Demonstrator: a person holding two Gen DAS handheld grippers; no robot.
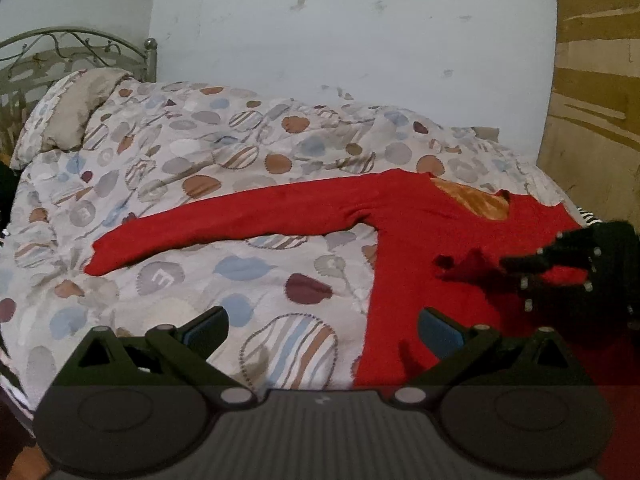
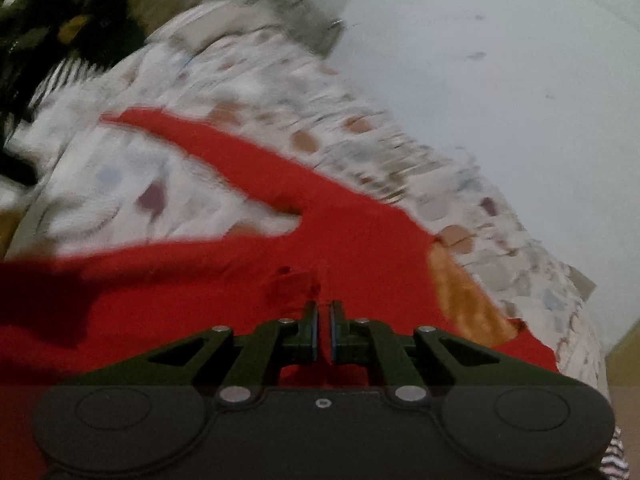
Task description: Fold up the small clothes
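Observation:
A red long-sleeved top (image 1: 420,236) lies on the bed, one sleeve stretched out to the left, with an orange lining at its neck (image 1: 472,200). My left gripper (image 1: 322,326) is open and empty, low over the top's left edge and the bedcover. My right gripper (image 1: 508,266) reaches in from the right in the left wrist view and pinches up a peak of red cloth. In the blurred right wrist view the right gripper (image 2: 323,322) has its jaws nearly together on the red top (image 2: 240,272).
The bed has a white cover with round coloured patches (image 1: 200,152). A pillow (image 1: 76,108) and a metal headboard (image 1: 60,48) are at the far left. A pale wall (image 1: 340,32) runs behind, and a wooden panel (image 1: 592,100) stands at the right.

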